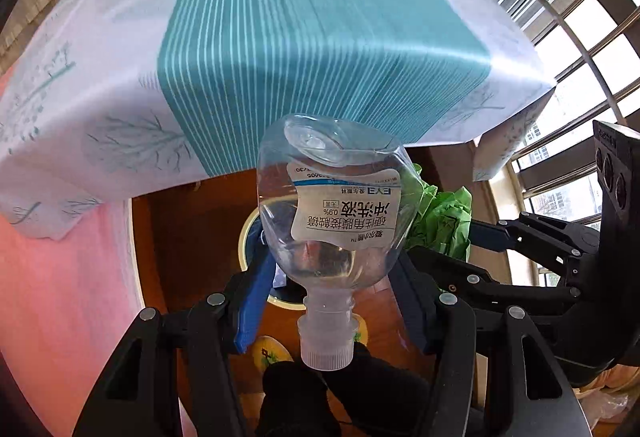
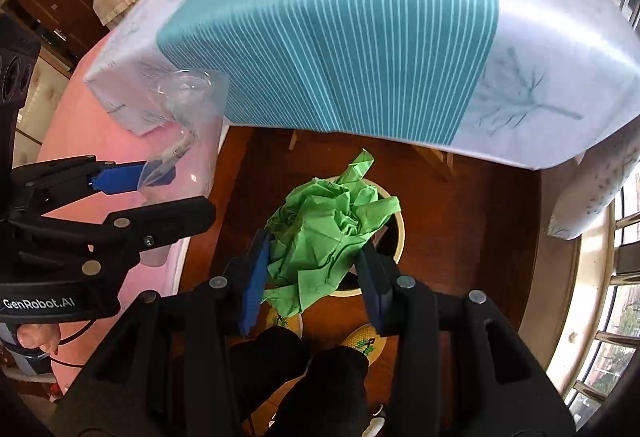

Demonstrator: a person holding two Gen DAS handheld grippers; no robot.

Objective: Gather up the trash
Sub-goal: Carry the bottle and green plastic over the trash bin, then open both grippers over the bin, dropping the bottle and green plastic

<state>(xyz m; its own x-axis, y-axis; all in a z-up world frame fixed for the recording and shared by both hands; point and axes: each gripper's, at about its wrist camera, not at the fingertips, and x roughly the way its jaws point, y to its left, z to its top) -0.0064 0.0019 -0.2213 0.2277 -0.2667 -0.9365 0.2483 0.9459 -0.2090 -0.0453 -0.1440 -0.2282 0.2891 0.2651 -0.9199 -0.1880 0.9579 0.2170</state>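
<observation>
My left gripper [image 1: 332, 269] is shut on a clear plastic bottle [image 1: 332, 205] with a white label, held cap toward the camera, above a round bin [image 1: 246, 237] on the wooden floor. My right gripper [image 2: 316, 261] is shut on a crumpled green paper [image 2: 328, 233] and holds it over the same cream-rimmed bin [image 2: 398, 237]. In the left wrist view the green paper [image 1: 440, 217] shows just right of the bottle. In the right wrist view the left gripper [image 2: 132, 181] and the bottle [image 2: 180, 117] show at the left.
A table with a teal-striped white cloth [image 1: 300, 37] overhangs beyond the bin, its edge [image 2: 360, 133] close above. A pink surface [image 1: 60, 297] lies on the left. Barred windows [image 1: 580, 17] are on the right. My slippered feet [image 2: 360, 341] stand near the bin.
</observation>
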